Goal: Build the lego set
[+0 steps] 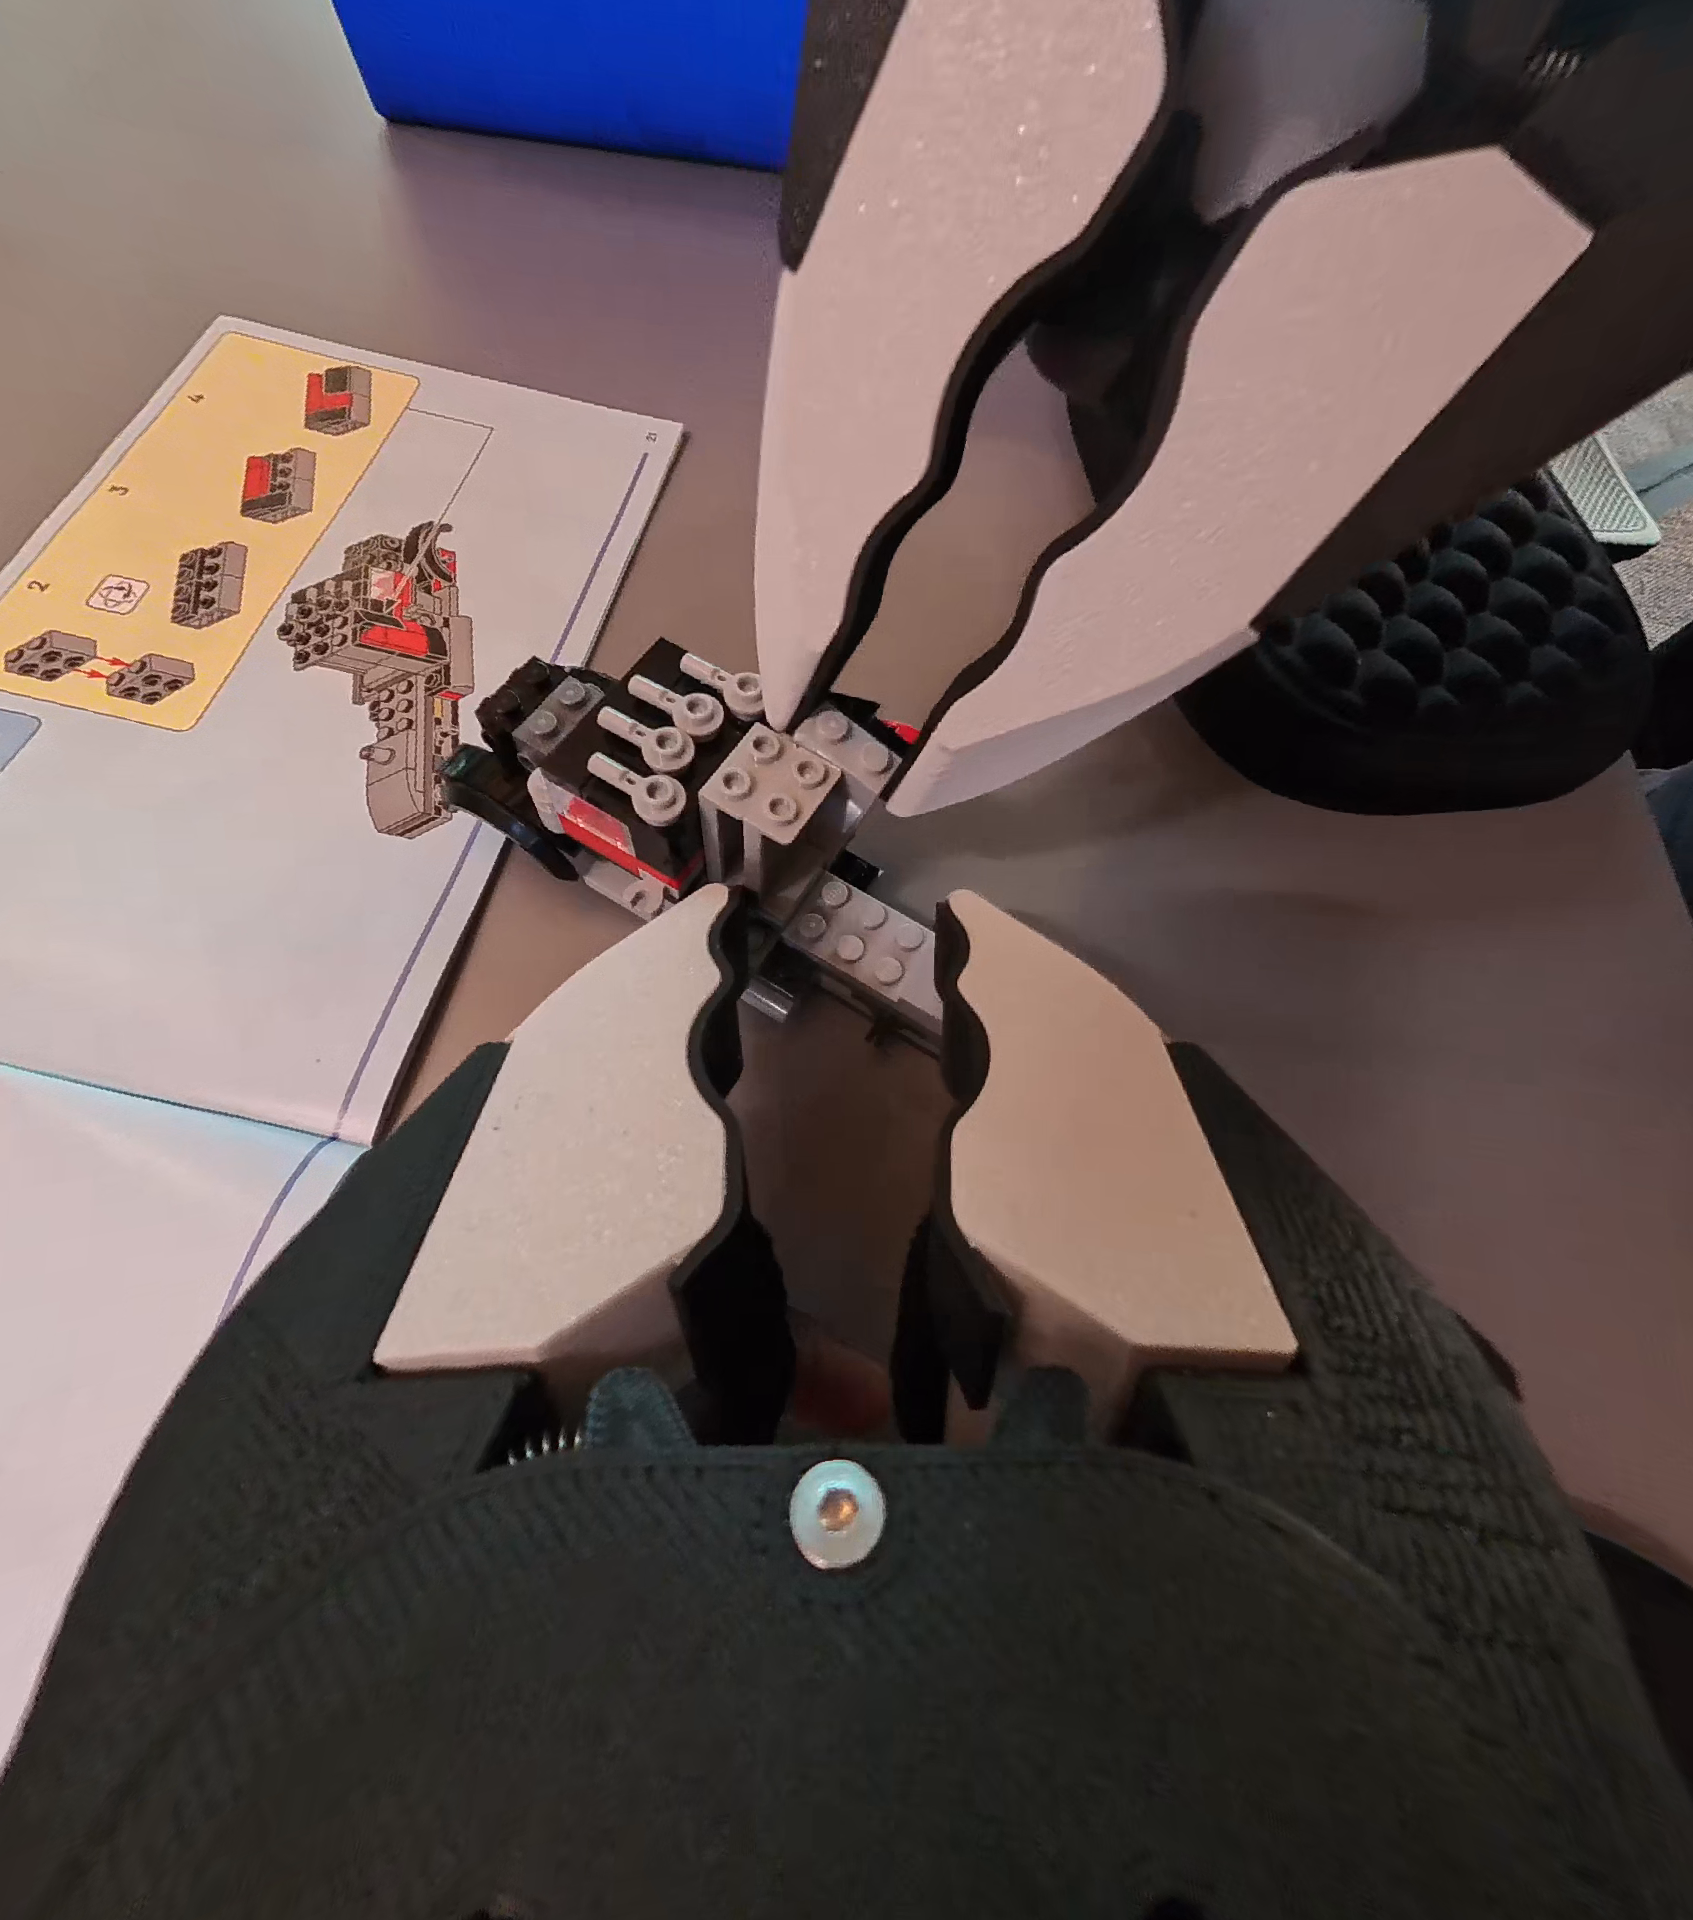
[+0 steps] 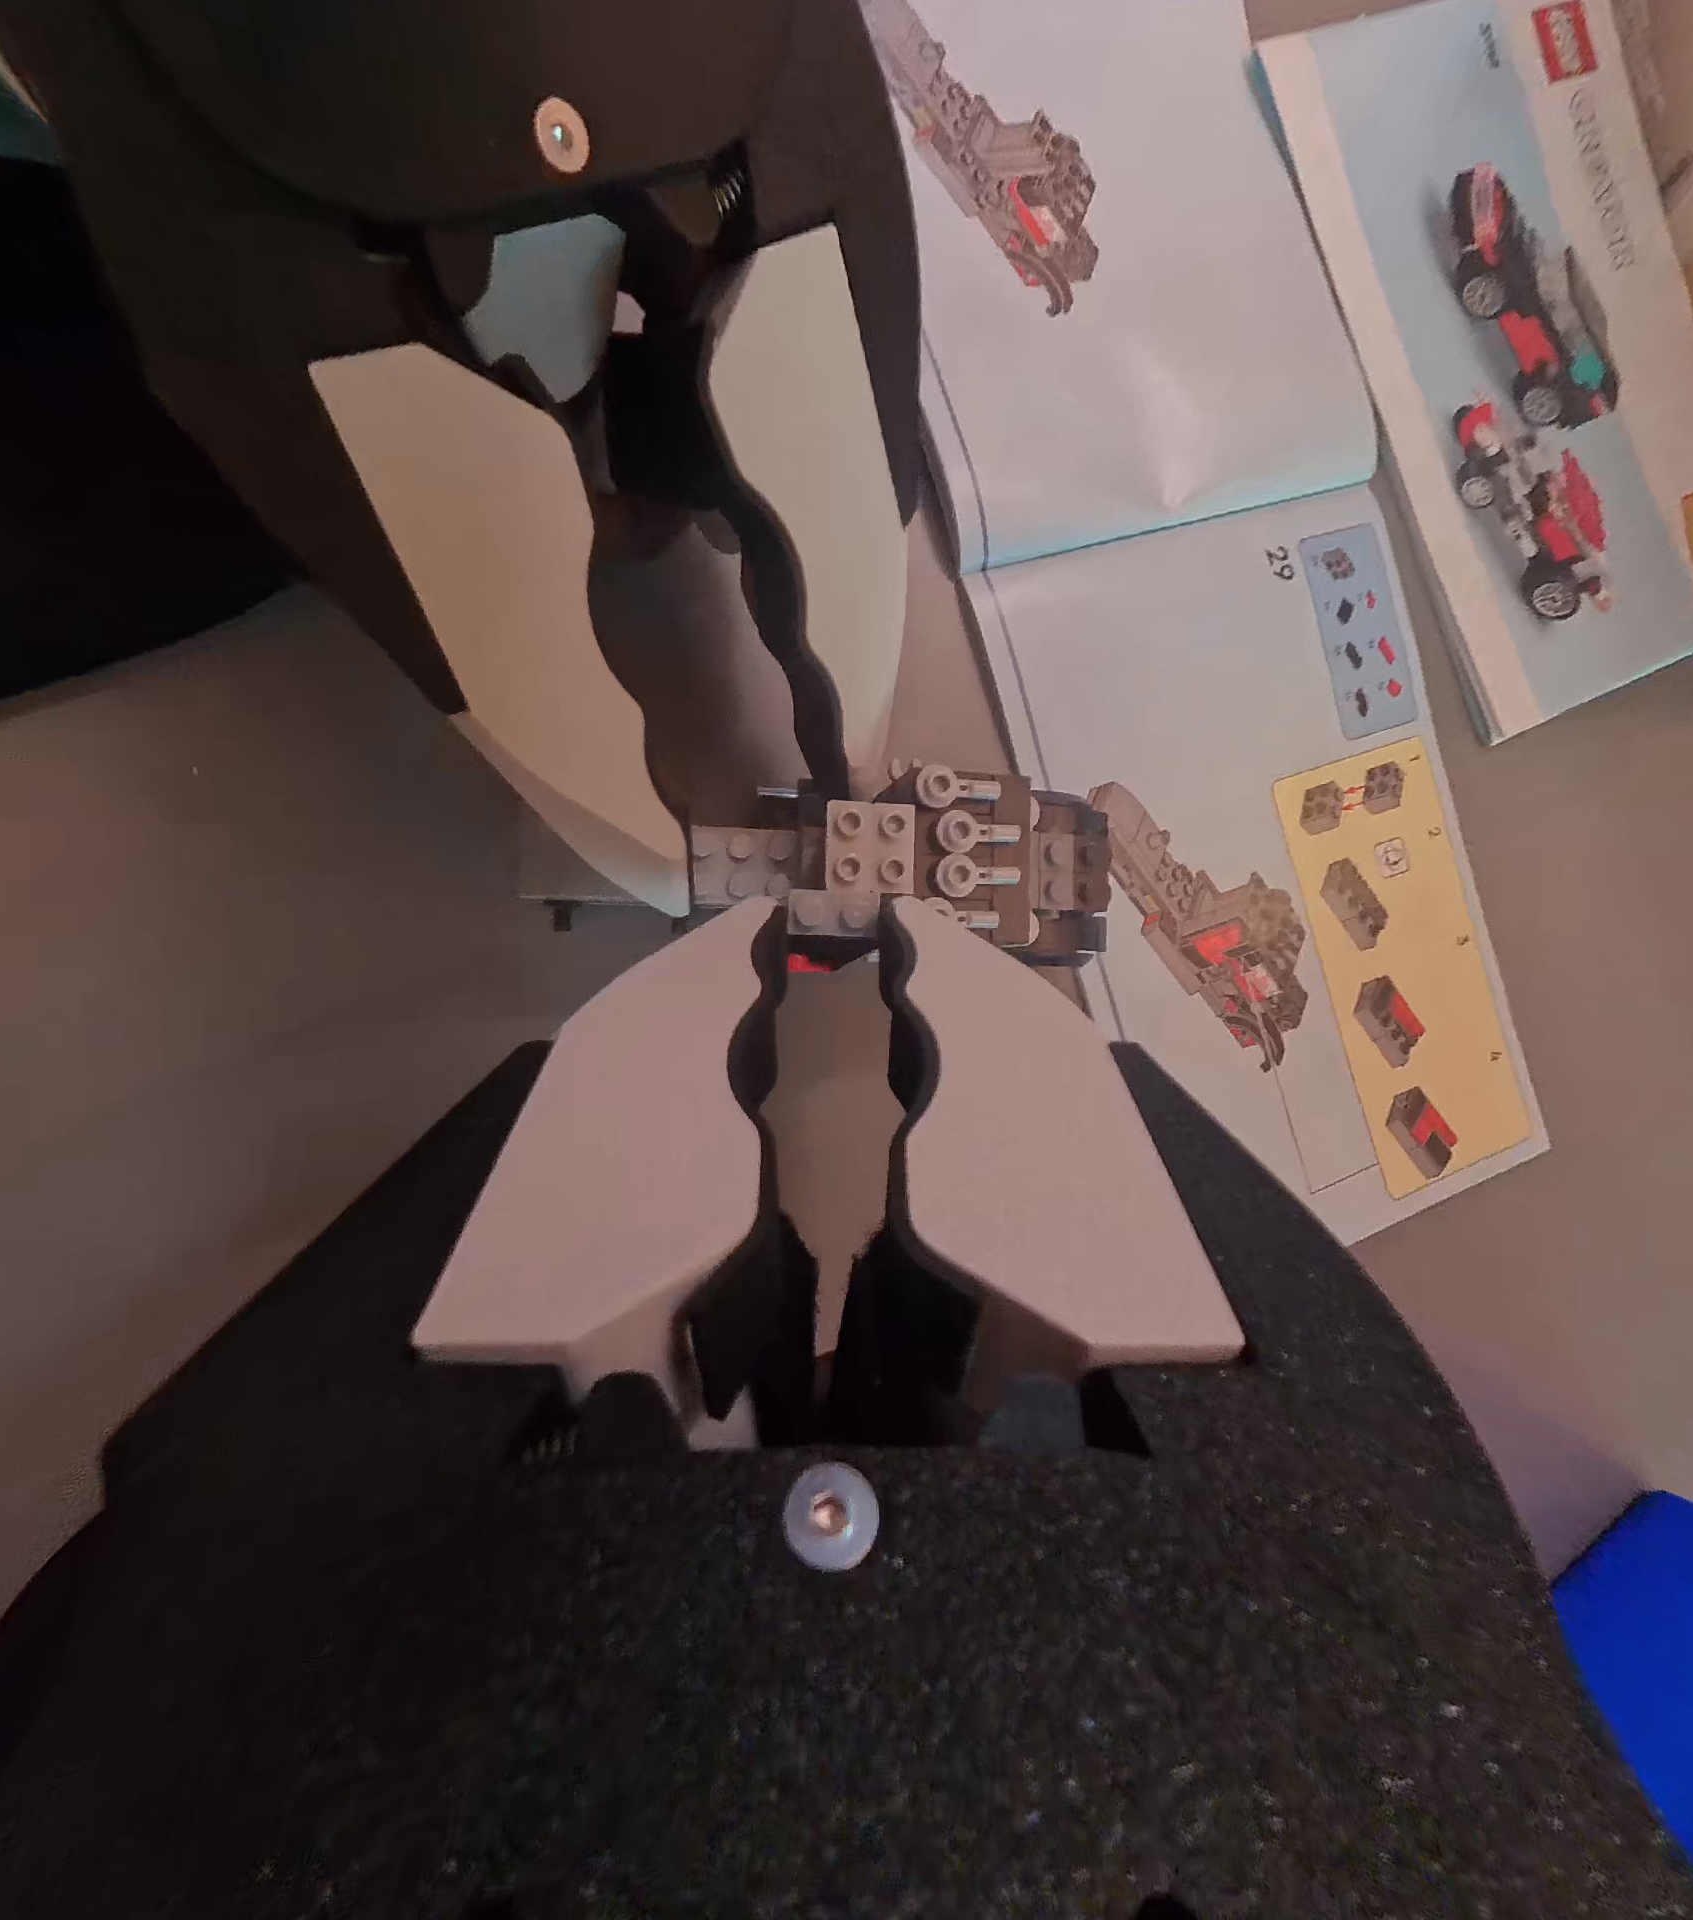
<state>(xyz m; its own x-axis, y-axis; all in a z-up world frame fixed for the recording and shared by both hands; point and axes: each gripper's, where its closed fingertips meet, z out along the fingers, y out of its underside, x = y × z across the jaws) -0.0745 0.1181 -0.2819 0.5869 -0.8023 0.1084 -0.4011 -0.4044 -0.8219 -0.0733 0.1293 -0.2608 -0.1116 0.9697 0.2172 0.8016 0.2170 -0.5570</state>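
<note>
A partly built lego model (image 1: pixel 655 769) in black, grey and red, with several grey pins on top, is held just above the grey table (image 1: pixel 1289 1039). My left gripper (image 1: pixel 834 909) is shut on its grey studded tail plate (image 1: pixel 863 940). My right gripper (image 1: pixel 852 758) comes in from above and is shut on the grey brick section at the model's far side. In the right wrist view the model (image 2: pixel 956 862) sits between both grippers: my right gripper (image 2: pixel 834 914) clamps a small grey studded piece (image 2: pixel 826 914), and the left gripper (image 2: pixel 759 831) holds the tail plate.
An open instruction booklet (image 1: pixel 198 831) lies left of the model, also seen in the right wrist view (image 2: pixel 1185 436). A second booklet with car pictures (image 2: pixel 1548 312) lies beyond it. A blue box (image 1: pixel 593 73) stands at the back. A black bumpy cushion (image 1: pixel 1444 644) sits past the table edge.
</note>
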